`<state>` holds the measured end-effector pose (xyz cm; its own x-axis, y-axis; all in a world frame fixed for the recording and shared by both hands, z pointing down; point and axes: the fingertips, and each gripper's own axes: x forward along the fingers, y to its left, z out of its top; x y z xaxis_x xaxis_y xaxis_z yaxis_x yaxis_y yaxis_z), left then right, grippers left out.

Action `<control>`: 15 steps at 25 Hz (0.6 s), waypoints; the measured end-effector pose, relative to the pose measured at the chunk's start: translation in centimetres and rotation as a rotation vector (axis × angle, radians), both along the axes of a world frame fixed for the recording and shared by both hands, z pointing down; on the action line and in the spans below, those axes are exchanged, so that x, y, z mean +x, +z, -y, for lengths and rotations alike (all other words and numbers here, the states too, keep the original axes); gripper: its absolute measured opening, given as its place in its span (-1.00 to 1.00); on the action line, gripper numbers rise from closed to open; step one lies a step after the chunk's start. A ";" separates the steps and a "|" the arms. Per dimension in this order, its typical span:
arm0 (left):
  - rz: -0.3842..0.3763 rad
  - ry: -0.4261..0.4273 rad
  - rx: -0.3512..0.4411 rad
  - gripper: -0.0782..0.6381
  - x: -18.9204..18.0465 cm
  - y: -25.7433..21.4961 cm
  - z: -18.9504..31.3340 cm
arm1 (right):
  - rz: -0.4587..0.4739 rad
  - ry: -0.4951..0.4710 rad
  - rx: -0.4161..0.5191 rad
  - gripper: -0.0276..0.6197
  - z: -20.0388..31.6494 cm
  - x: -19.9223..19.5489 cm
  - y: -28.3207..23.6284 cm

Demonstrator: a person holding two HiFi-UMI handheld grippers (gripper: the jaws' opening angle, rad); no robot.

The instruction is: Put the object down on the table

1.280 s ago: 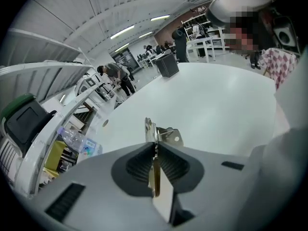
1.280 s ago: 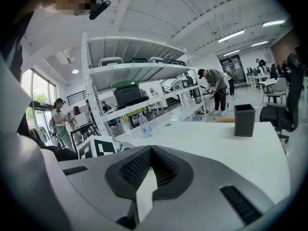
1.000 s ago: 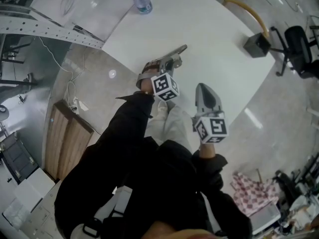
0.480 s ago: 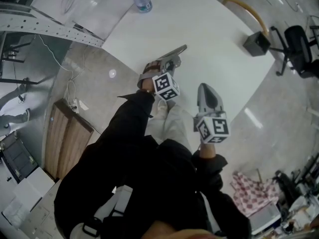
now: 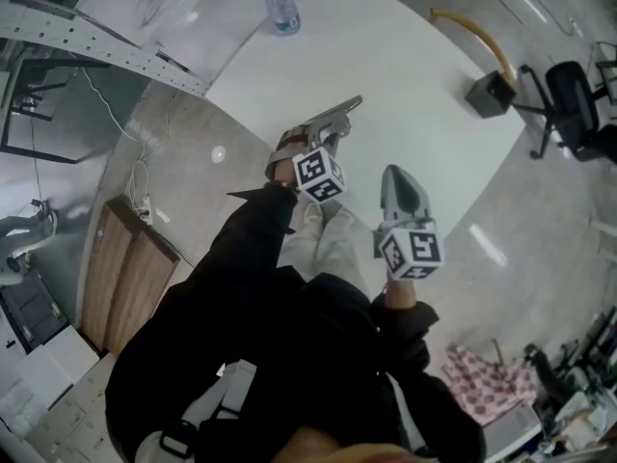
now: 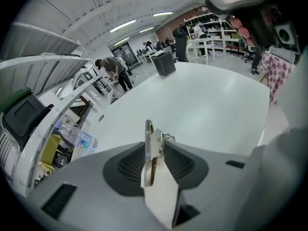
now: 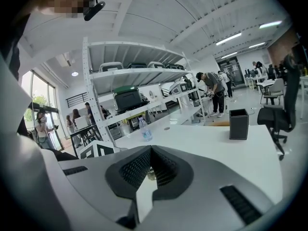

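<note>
Now, L claw's [image 6: 156,146] ribbed black pads [image 6: 131,166] just parting round thin flat metal piece [image 6: 149,139]; R claw [image 7: 150,152] pinched together.

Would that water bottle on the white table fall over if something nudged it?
Probably: the bottle stands upright, tall and narrow. Clear plastic suggests it is light and would dent, not shatter. Once down, its round body could roll across the smooth table.

table [image 5: 424,75] white | left gripper [image 5: 353,99], right gripper [image 5: 393,169] grey | cubes [image 5: 319,174] black-and-white squares | object [image 6: 148,143] silver, brassy edge | bottle [image 5: 281,13] clear, blue cap and label | box [image 5: 489,93] black | cloth [image 5: 482,379] red-white check | sleeve [image 5: 255,230] black | chair [image 5: 578,104] black | panel [image 5: 125,278] brown wood grain
</note>
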<state>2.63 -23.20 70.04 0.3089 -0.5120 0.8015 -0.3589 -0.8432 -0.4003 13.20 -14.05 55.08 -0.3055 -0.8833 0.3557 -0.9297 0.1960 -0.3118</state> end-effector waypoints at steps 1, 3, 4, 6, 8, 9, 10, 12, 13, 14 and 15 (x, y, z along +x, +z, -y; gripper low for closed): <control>-0.014 -0.011 -0.001 -0.47 -0.1 -0.6 -0.1 | -0.003 -0.002 0.005 -0.94 0.0 0.0 -0.3; -0.050 -0.038 -0.006 -0.47 -0.3 -1.8 -0.2 | -0.016 -0.004 0.014 -0.94 0.1 0.3 -0.9; -0.071 -0.051 -0.007 -0.47 -0.3 -2.4 -0.3 | -0.022 -0.003 0.018 -0.94 0.1 0.5 -1.3; -0.113 -0.079 -0.003 -0.47 -0.5 -3.7 -0.5 | -0.029 -0.001 0.031 -0.94 0.2 1.0 -2.0; -0.174 -0.116 -0.003 -0.47 -0.6 -5.4 -0.6 | -0.039 -0.007 0.047 -0.94 0.3 1.2 -2.8; -0.211 -0.136 -0.005 -0.47 -0.6 -6.3 -0.6 | -0.045 -0.009 0.054 -0.94 0.3 1.3 -3.2; -0.249 -0.154 -0.006 -0.47 -0.6 -7.3 -0.6 | -0.050 -0.009 0.060 -0.94 0.4 1.4 -3.6; -0.318 -0.180 -0.003 -0.47 -0.5 -9.2 -0.4 | -0.063 -0.010 0.074 -0.94 0.6 1.4 -4.4; -0.350 -0.189 -0.001 -0.47 -0.4 -10.2 -0.4 | -0.068 -0.011 0.081 -0.94 0.6 1.4 -4.9; -0.381 -0.198 0.000 -0.47 -0.4 -11.1 -0.4 | -0.072 -0.012 0.088 -0.94 0.7 1.4 -5.4; -0.412 -0.207 0.000 -0.48 -0.3 -11.9 -0.5 | -0.074 -0.013 0.095 -0.94 0.7 1.3 -5.9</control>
